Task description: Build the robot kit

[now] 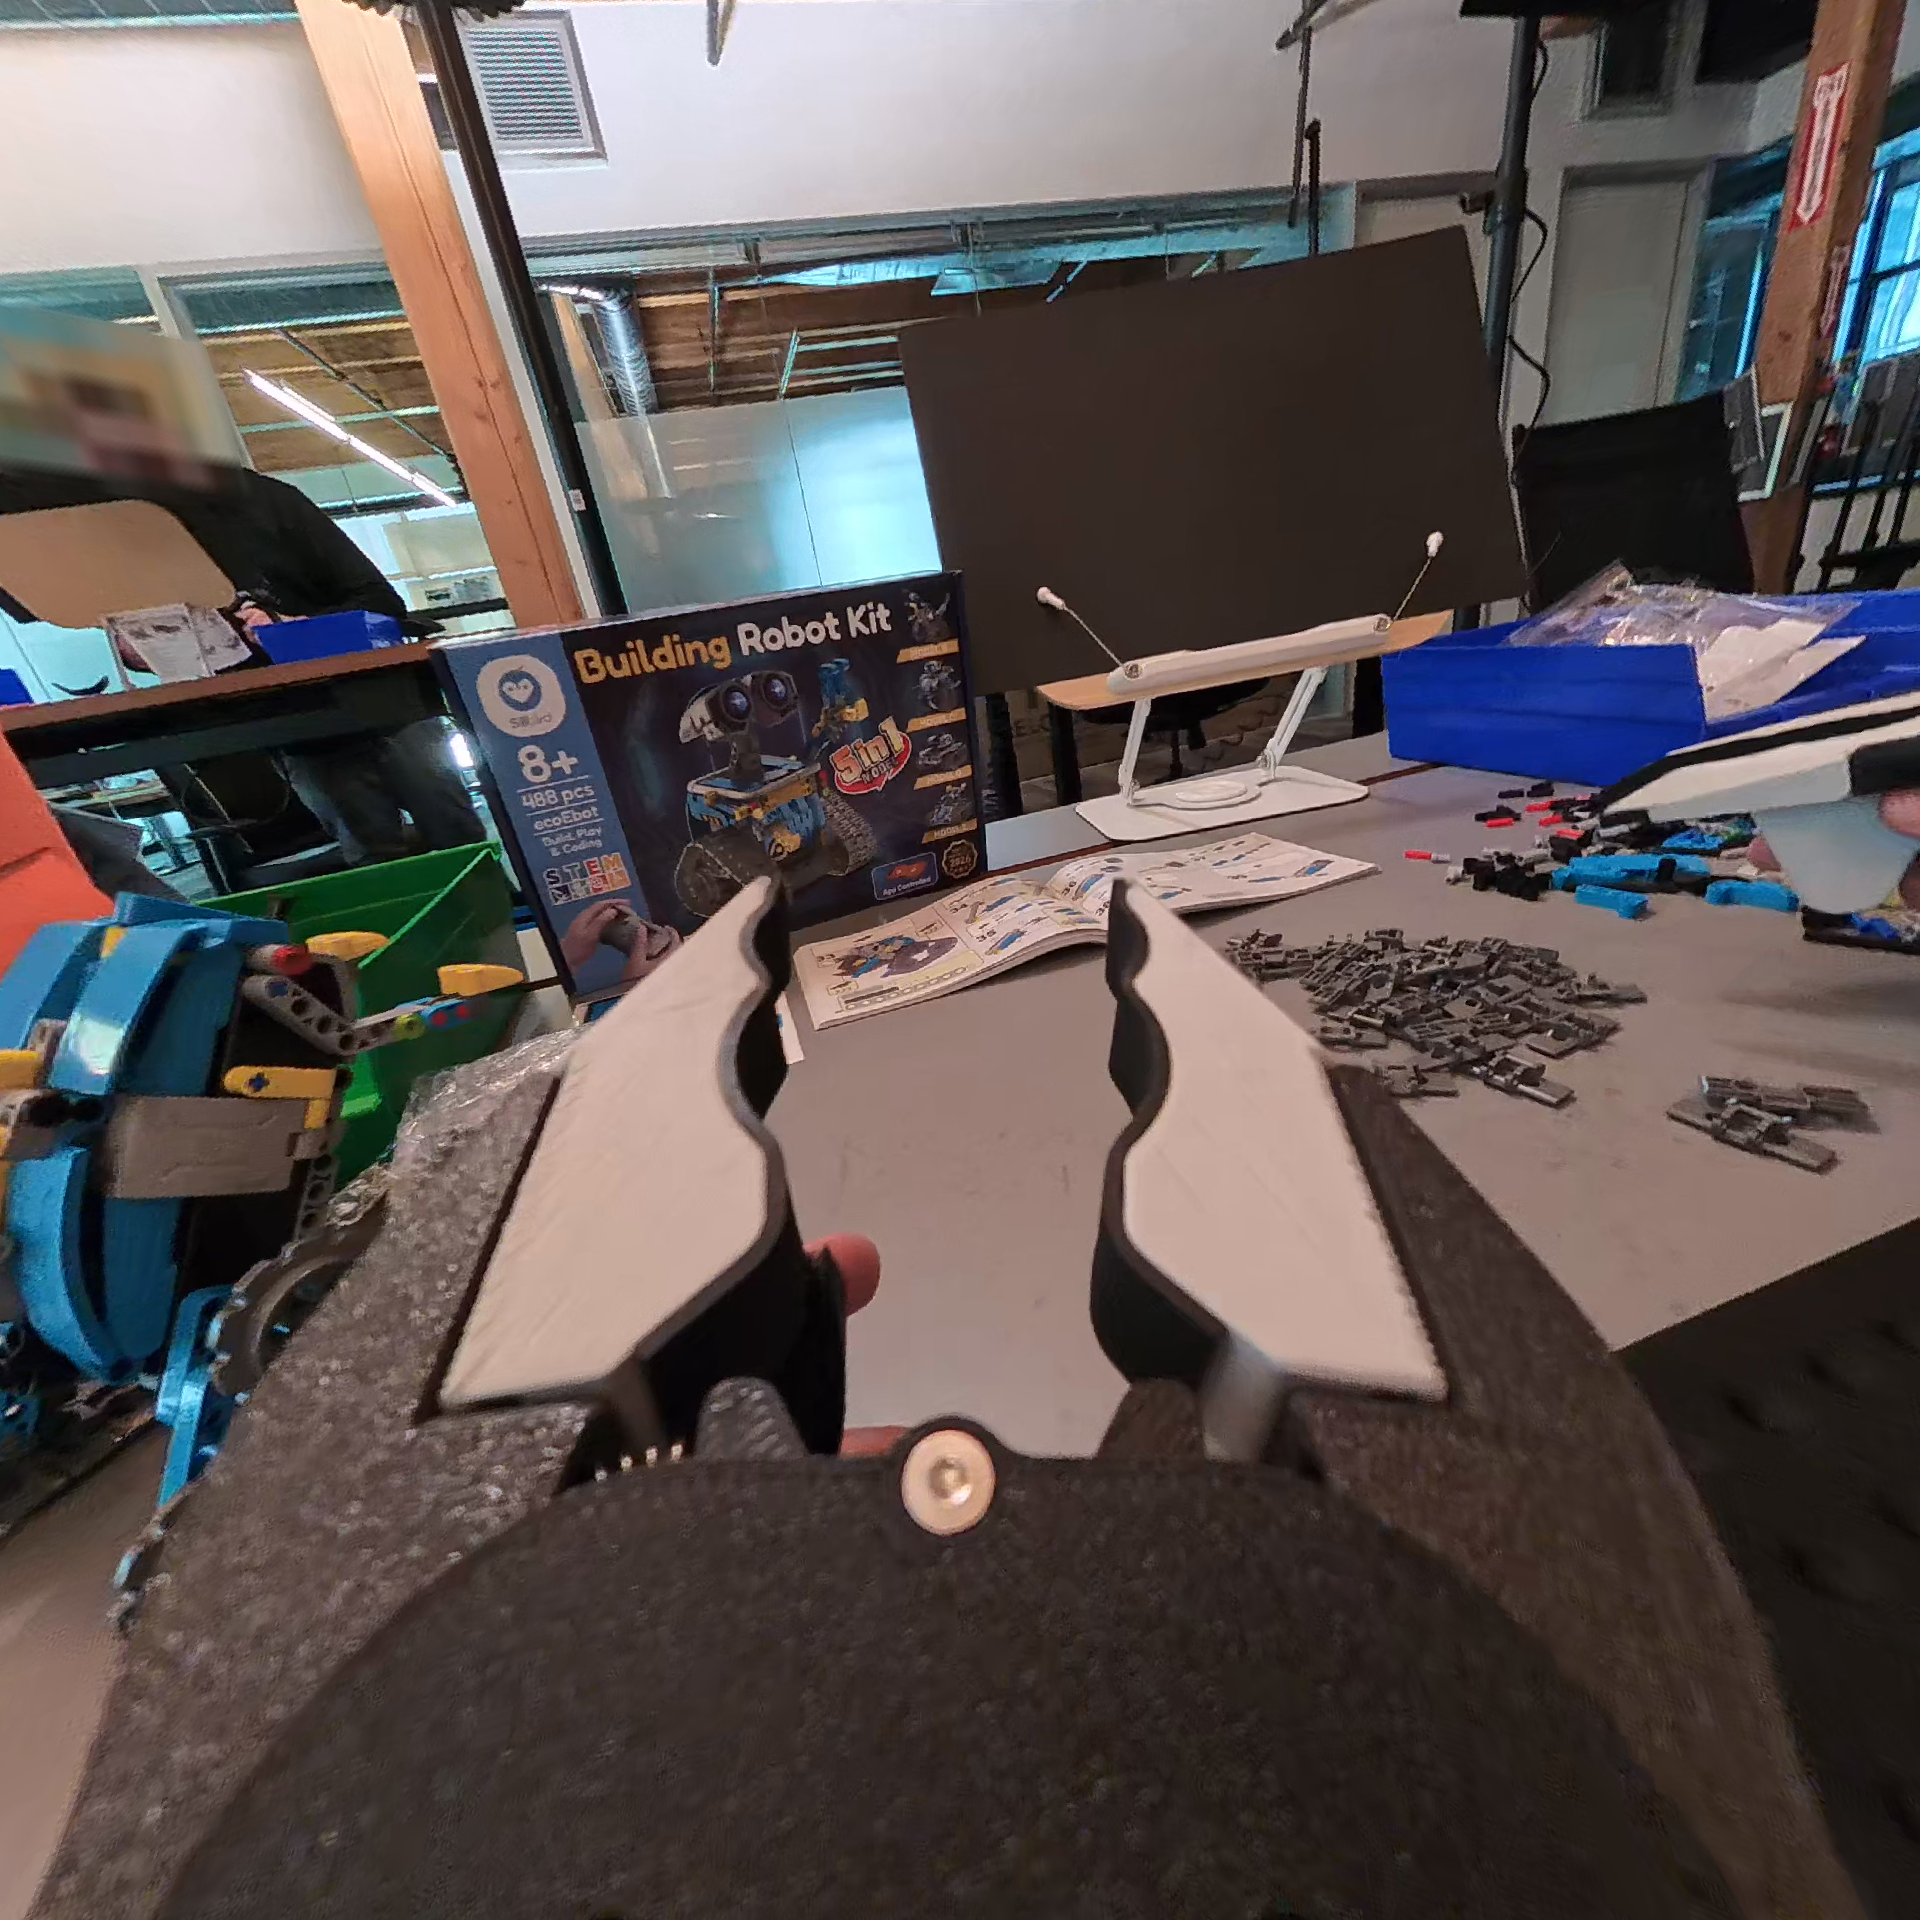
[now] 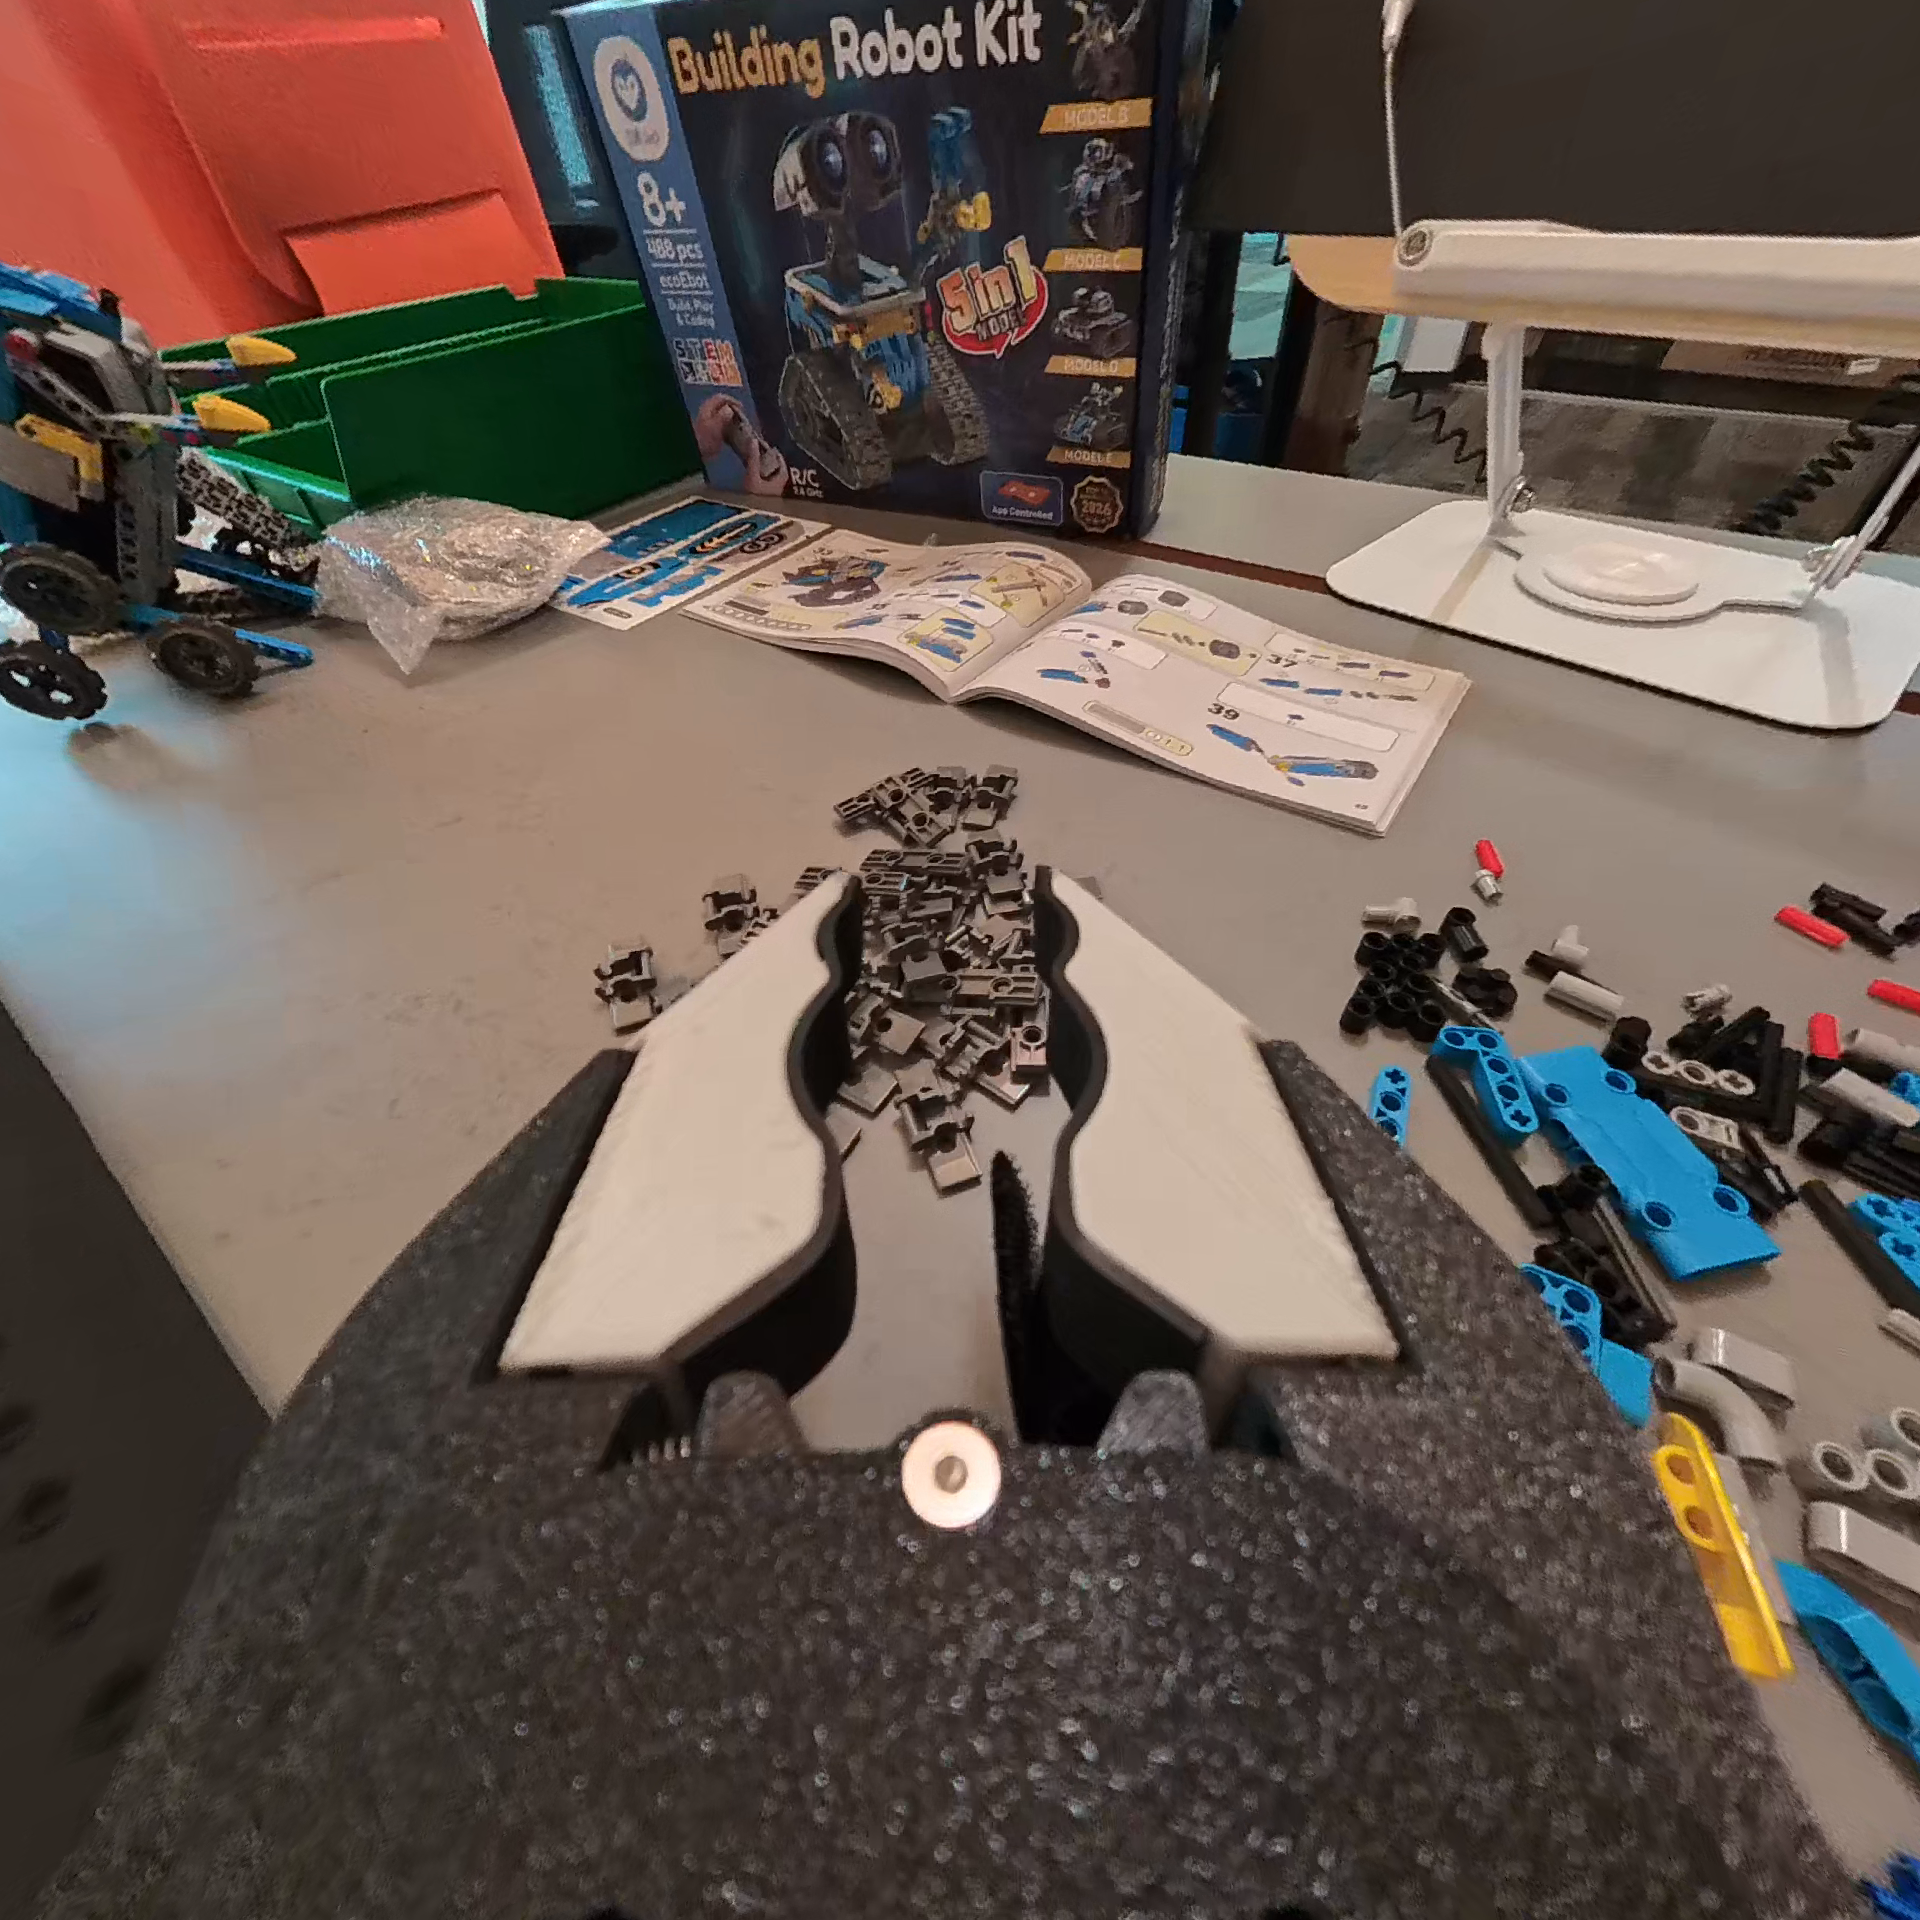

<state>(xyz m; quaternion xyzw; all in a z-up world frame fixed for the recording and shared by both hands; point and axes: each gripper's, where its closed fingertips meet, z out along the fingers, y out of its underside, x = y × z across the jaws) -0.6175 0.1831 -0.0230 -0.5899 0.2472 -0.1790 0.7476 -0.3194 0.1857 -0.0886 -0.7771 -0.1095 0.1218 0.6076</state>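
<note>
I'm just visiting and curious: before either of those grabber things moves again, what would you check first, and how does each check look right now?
1. Right gripper open: ok, fingers apart, nothing clamped.
2. Right gripper aimed at the pile of small dark grey plastic track links: ok; contact cannot tell.
3. Left gripper open and empty: ok.
4. Grey tabletop ahead of left gripper bare: ok.
5. Open paper instruction booklet apart from the pile: ok.
6. Partly built blue and grey brick vehicle standing away from both grippers: ok.
</note>
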